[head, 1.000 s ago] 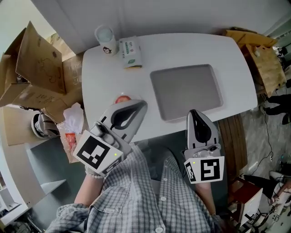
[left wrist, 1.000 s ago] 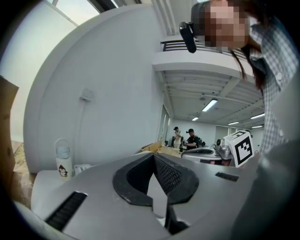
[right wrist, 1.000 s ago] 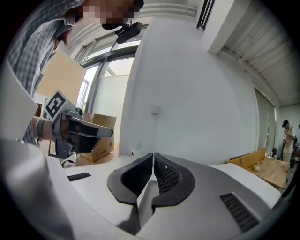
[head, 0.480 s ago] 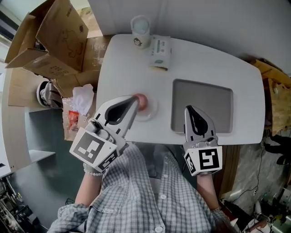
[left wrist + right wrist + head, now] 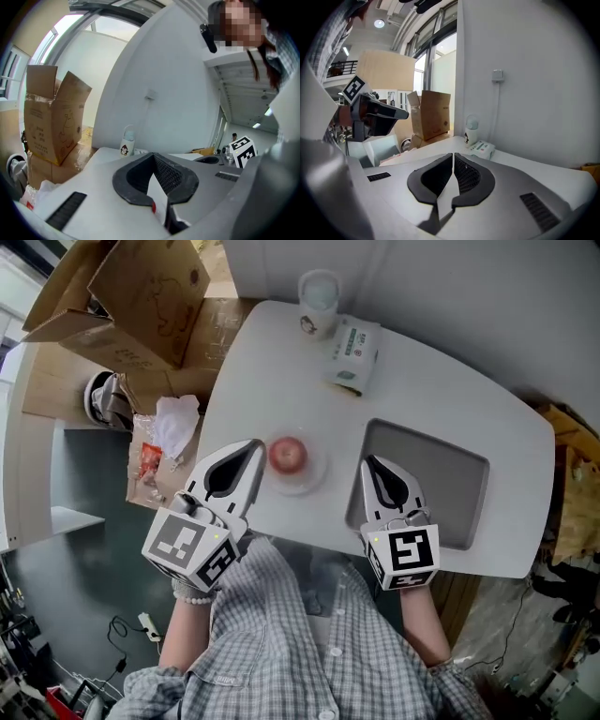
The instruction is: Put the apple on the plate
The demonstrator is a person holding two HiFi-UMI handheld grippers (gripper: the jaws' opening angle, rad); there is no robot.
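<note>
A: Stock check, L to R pls.

B: Itm 1: cardboard box (image 5: 122, 292), on floor, far left, flaps open.
Itm 2: white bag (image 5: 176, 420), on floor, beside the table (image 5: 272, 381).
Itm 3: left gripper (image 5: 256, 444), jaws clenched, nothing btwn them. Tip just left of the apple, apparently not touching.
Itm 4: apple (image 5: 288, 454), red, sits on itm 5.
Itm 5: clear plate (image 5: 317, 478), near front table edge.
Itm 6: cup (image 5: 319, 294) w/ cartoon print, back edge.
Itm 7: tissue pack (image 5: 354, 354), just beside the cup.
Itm 8: right gripper (image 5: 367, 462), jaws pressed together, nothing held. Tip over near-left corner of itm 9.
Itm 9: grey tray (image 5: 441, 479).

A: Task status?

B: Looks done, in my judgement. The apple is on the plate and neither gripper holds it. Nothing left, prob., beyond pulling the hands clear.

A: Vs. prev. frames?

B: A sec. ago the left gripper overlapped the apple, w/ only a sliver of red showing. Now the apple is in full view, w/ the gripper tip to its left. Both grippers sit back toward the person's side. The table looks turned in the head view, which I read as camera shift. Apple's spot on the table: no change I can see.
</note>
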